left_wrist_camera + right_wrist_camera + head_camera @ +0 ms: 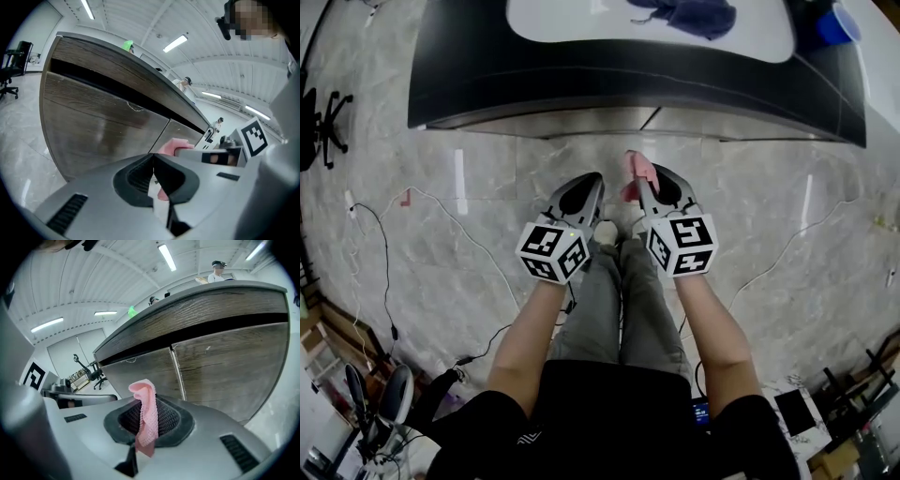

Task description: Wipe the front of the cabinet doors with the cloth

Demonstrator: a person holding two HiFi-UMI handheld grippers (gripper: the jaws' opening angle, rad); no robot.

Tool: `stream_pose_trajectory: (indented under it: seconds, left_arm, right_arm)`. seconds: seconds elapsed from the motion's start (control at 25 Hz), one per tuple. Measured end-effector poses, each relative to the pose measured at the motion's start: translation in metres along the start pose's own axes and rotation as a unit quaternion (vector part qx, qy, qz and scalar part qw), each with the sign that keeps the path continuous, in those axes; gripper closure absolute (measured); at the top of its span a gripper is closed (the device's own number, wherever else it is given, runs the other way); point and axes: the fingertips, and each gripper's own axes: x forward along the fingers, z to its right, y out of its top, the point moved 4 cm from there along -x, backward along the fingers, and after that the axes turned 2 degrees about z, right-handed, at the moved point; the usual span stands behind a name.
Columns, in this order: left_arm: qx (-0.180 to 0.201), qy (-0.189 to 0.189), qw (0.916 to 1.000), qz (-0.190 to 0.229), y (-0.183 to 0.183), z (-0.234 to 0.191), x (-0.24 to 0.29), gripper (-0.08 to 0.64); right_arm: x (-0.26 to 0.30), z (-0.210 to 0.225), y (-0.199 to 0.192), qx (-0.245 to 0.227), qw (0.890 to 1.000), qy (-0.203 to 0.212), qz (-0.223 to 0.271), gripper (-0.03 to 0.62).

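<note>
So, the small pink knit-textured cloth (146,414) is pinched in the right gripper (645,184). The jaws are closed tight on its lower end, and the rest is left sticking up past the tips like a little flag. Probably that's so a loose flap can be pressed flat against the wood.

The left gripper (153,161) is closed too, pads touching at the tips, and nothing is held in it. The pink glimpsed past its jaws is just the cloth over on the other side.

Both are held side by side, pointed at the brown wood-grain cabinet doors (225,366) but clearly apart from them. No contact is made, so the wiping looks not yet begun. The seam between the two doors is lined up roughly ahead of the right gripper, which seems a handy spot to start from.

As for writing, nothing readable is found anywhere. Only black-and-white square marker patterns (553,251) are printed on the gripper cubes. No brand or label can be made out on the doors.
</note>
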Motion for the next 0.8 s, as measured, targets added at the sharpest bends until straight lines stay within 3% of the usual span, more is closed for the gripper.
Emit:
stream_pose_trajectory:
  seconds: [0.28, 0.8]
  left_arm:
    - [0.015, -0.031, 0.9994, -0.004, 0.008, -0.005, -0.006, 0.551]
    - [0.023, 0.004, 0.9991, 0.036, 0.017, 0.007, 0.030, 0.551]
  right_arm:
    - [0.008, -0.010, 0.022, -0.019, 0.999, -0.021, 0.037, 0.545]
    - [0.012, 0.045, 0.057, -0.041, 0.996, 0.003, 0.082, 0.545]
